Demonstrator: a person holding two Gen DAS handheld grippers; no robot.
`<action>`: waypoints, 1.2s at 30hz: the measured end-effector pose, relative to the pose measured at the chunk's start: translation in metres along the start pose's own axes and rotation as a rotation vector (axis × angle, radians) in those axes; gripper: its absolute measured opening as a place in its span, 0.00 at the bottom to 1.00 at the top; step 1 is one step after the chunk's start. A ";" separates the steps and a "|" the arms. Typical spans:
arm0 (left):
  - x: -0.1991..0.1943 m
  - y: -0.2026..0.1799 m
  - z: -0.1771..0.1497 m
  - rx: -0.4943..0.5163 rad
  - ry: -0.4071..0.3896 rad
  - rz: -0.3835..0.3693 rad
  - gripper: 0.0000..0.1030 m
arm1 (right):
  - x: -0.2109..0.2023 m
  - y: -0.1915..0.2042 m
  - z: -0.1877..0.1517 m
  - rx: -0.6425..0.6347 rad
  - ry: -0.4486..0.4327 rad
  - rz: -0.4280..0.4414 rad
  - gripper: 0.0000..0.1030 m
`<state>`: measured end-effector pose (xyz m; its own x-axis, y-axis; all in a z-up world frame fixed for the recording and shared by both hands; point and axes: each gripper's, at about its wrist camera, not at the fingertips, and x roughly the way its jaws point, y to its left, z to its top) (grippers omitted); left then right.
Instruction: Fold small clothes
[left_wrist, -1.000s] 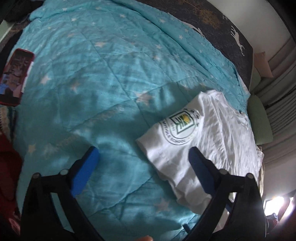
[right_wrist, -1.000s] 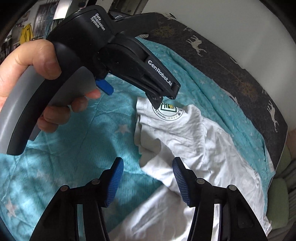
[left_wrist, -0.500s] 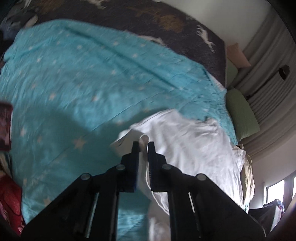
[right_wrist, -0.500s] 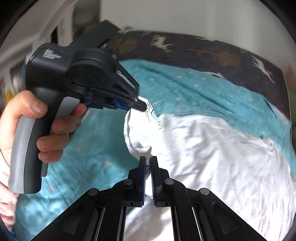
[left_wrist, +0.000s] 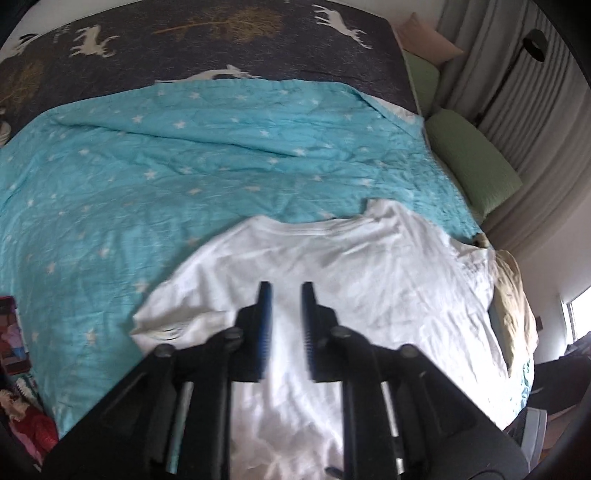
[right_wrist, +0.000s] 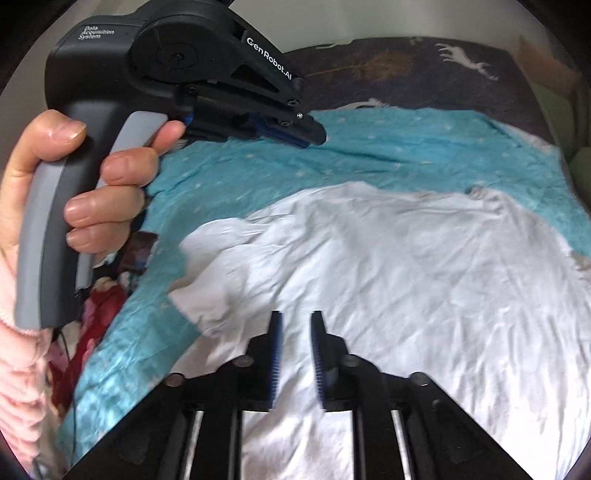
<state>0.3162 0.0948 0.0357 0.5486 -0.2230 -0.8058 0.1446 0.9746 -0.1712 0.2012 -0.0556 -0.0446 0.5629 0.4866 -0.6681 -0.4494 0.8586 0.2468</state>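
Observation:
A white T-shirt (left_wrist: 369, 266) lies spread on the turquoise star quilt (left_wrist: 166, 166), one side folded over so no logo shows. My left gripper (left_wrist: 286, 295) hovers above the shirt's near part. Its jaws are opening, a narrow gap between the blue pads, and no cloth is in it. My right gripper (right_wrist: 296, 321) also hangs over the white T-shirt (right_wrist: 406, 266); its jaws are opening too and hold nothing. In the right wrist view a hand (right_wrist: 92, 206) holds the left gripper (right_wrist: 314, 134) up over the quilt, at the left.
A dark blanket with white deer (left_wrist: 221, 44) covers the far end of the bed. Green pillows (left_wrist: 472, 162) and curtains stand at the right. A beige cloth (left_wrist: 517, 306) lies by the shirt's right edge. Red clothes and a phone (left_wrist: 9, 325) sit at the left edge.
Both grippers went from wide open to shut on the shirt's left edge, carried it over the shirt, then let go. The logo is now hidden and both grippers have risen.

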 end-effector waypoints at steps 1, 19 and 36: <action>-0.004 0.014 -0.002 -0.022 -0.007 0.026 0.49 | 0.002 0.000 0.001 -0.006 0.005 0.034 0.40; 0.027 0.128 -0.038 -0.211 0.036 0.160 0.67 | 0.101 0.033 0.071 0.147 0.366 0.202 0.73; 0.029 0.124 -0.063 -0.179 0.022 0.044 0.67 | 0.095 -0.006 0.120 0.190 0.148 0.021 0.03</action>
<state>0.2981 0.2107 -0.0446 0.5325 -0.1816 -0.8267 -0.0293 0.9722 -0.2325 0.3403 0.0051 -0.0255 0.4410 0.4879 -0.7533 -0.3139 0.8702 0.3799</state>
